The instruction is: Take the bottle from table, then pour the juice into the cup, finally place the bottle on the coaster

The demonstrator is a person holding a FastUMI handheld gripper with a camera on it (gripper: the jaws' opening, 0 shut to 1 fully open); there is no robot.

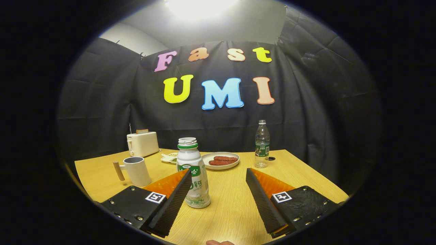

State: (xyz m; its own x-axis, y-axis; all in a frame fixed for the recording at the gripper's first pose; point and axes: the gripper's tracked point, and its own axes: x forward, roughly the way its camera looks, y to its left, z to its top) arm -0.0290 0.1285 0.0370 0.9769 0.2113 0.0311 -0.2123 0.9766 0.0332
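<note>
On the wooden table (238, 211), just ahead of my gripper (218, 180), stands the white bottle (193, 177) with green lettering and a green ring under its open mouth; no cap sits on it. I take that bottle as my landmark for everything else. It is upright, and its lower left side sits right against the inner face of my left finger (172, 204); whether they actually touch I cannot tell. My right finger (264, 200) is well apart from the bottle, with bare tabletop between them. So the jaws are spread wide and have hold of nothing, the bottle standing off-centre in the gap, hard toward the left finger.

Left of the bottle and a little beyond it is the white cup (137, 170), upright, its wooden handle sticking out on the side away from the bottle. Farther back past the cup, near the booth wall, stands a white toaster (143, 143) with a slice showing at the top. Directly behind the bottle I see a small dish (168, 157) of something green, partly hidden by the bottle's shoulder, and just right of that a plate (221, 166) carrying two reddish-brown pieces. Well to the right of the bottle, beyond my right finger, stands a clear plastic bottle (262, 144) with a green label, and a small dark object (271, 158) lies on the table beside its base.
</note>
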